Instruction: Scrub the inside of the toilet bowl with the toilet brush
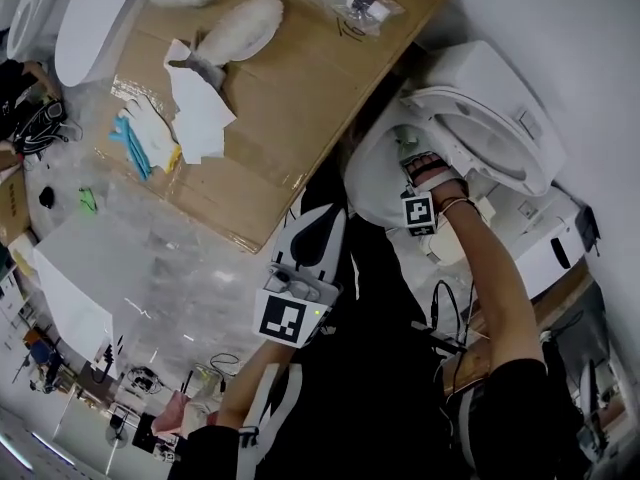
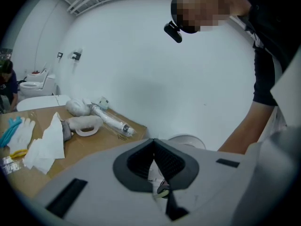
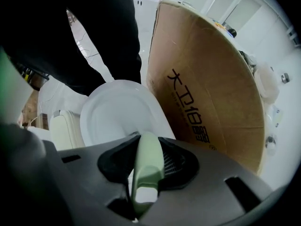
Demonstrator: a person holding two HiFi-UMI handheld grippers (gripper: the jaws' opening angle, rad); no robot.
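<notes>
Cardboard (image 1: 300,88) lay beside the toilet bowl (image 3: 117,112). Right tongs (image 3: 146,149) were clamped on the pale green brush handle (image 3: 148,169), its head hidden; left tongs (image 2: 154,165) were together, empty.

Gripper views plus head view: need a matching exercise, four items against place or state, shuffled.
1. brush handle
2. left gripper
3. gloves
4. toilet bowl

a. lying on the cardboard
b. straight ahead of the right gripper
c. jaws together, nothing held
d. clamped between the right gripper's jaws

Pairs: 1-d, 2-c, 3-a, 4-b
</notes>
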